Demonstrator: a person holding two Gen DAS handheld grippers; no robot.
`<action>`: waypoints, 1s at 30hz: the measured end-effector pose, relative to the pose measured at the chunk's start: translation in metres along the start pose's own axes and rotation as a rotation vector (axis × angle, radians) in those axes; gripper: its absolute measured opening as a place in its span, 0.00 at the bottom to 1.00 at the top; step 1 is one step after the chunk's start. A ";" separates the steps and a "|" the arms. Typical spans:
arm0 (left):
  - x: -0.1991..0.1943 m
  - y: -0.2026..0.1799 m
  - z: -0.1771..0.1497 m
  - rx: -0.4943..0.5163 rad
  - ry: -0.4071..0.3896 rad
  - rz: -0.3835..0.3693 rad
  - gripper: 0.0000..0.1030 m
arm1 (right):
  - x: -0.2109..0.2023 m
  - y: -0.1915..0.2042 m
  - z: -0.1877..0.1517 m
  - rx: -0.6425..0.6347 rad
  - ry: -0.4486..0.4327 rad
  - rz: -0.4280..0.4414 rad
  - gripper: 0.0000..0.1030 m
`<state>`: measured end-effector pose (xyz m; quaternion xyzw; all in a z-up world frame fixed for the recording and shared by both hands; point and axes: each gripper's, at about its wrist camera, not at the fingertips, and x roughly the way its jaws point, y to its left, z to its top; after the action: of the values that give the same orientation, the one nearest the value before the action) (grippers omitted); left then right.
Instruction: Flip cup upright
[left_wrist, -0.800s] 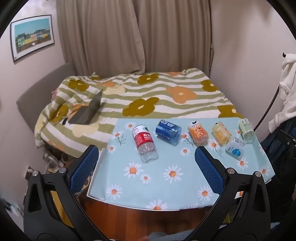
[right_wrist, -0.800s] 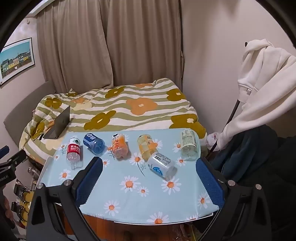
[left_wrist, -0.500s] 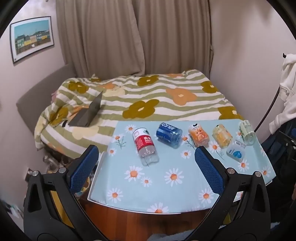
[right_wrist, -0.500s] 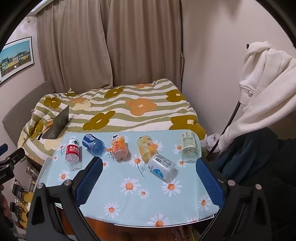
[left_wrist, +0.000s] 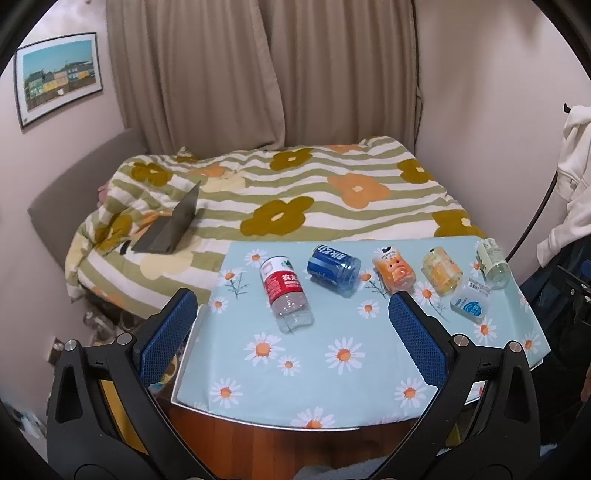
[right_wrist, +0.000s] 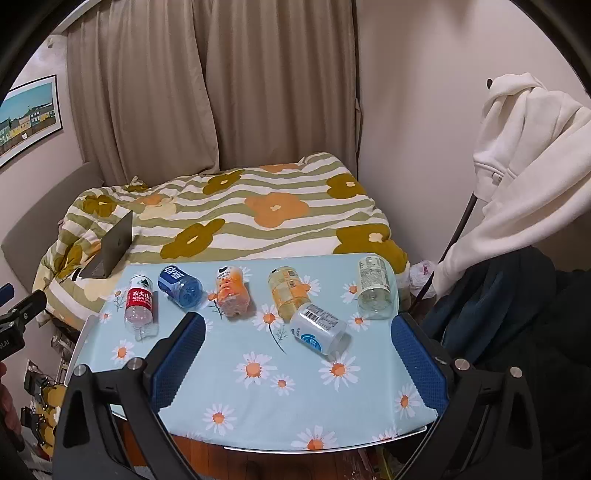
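Daisy-print cloth (right_wrist: 295, 387) on table, six cups toppled; bed (left_wrist: 314, 192) behind; both claws wide, empty.

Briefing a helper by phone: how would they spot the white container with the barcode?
On the daisy-print table at the foot of the bed, six containers lie on their sides. The white container lies nearest the front edge, right of centre; only it has a barcode label and blue round logo.

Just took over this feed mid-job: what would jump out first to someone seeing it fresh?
Six cut-off bottle cups lie tipped over in a rough row on the daisy tablecloth, from the red-label cup at the left to the pale green cup at the right. Behind the table is a flowered bed with a laptop. Both grippers, left gripper and right gripper, are open.
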<state>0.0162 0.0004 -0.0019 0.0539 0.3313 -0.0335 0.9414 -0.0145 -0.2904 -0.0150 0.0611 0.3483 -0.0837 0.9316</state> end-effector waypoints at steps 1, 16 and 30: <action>0.000 0.000 0.000 -0.001 0.001 0.001 1.00 | 0.001 0.000 0.000 0.001 0.001 0.001 0.98; 0.005 -0.005 0.002 0.002 0.005 -0.004 1.00 | 0.003 0.001 -0.005 0.003 0.006 0.000 0.98; 0.008 -0.008 0.004 0.002 0.008 -0.003 1.00 | 0.004 0.000 -0.004 0.003 0.009 0.000 0.98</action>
<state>0.0238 -0.0082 -0.0044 0.0543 0.3353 -0.0352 0.9399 -0.0141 -0.2902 -0.0202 0.0629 0.3526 -0.0838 0.9299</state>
